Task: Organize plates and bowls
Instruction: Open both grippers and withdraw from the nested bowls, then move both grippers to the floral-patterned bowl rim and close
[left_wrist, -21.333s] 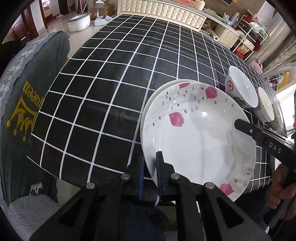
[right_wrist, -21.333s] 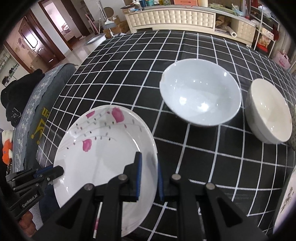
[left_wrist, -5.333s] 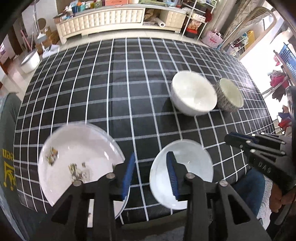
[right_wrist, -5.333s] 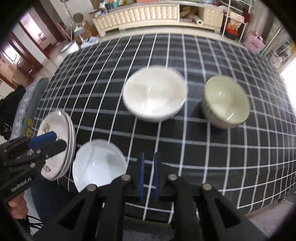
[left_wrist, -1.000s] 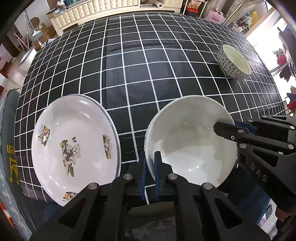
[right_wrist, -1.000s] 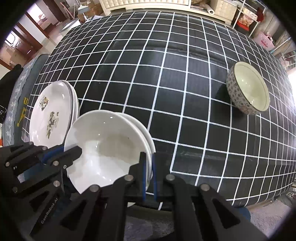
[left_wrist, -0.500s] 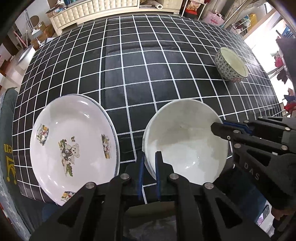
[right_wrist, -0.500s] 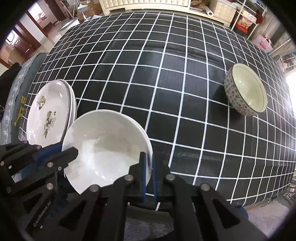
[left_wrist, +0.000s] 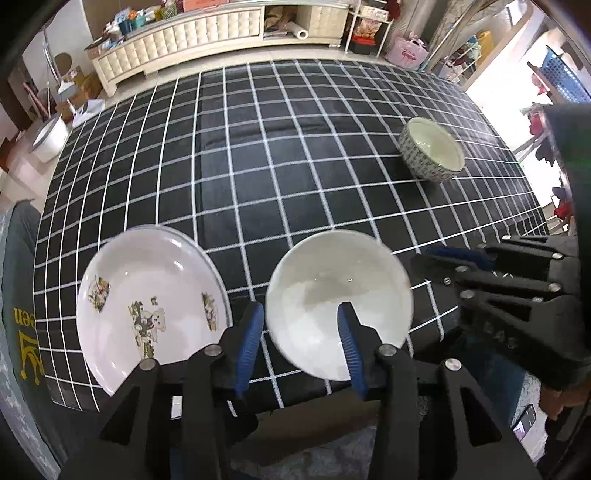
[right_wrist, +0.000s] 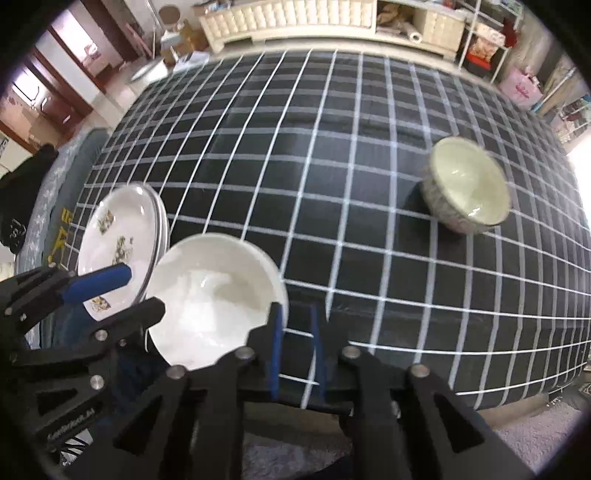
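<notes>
A white bowl (left_wrist: 332, 288) sits nested on another white one near the table's front edge. Left of it is a stack of white plates (left_wrist: 147, 291) with a bear print. My left gripper (left_wrist: 299, 328) hovers over the bowl's left rim; its jaws are opening, with the rim between them and untouched. My right gripper (right_wrist: 295, 339) is at the bowl's (right_wrist: 210, 295) right rim, its jaws opening over bare cloth. The plates (right_wrist: 118, 229) and left gripper (right_wrist: 142, 291) also show in the right wrist view. A patterned bowl (left_wrist: 432, 151) (right_wrist: 465, 184) stands alone at the far right.
A black cloth with a white grid (left_wrist: 258, 166) covers the table. A chair with a grey cover (left_wrist: 18, 295) stands at its left edge. A cream sideboard (left_wrist: 184, 37) and shelves run behind the table. A person's hand (left_wrist: 561, 398) holds the right gripper (left_wrist: 461, 258).
Both grippers were shut on the white bowl's rim; now their jaws have parted and both have lifted off it. The bowl stays nested beside the plates.
</notes>
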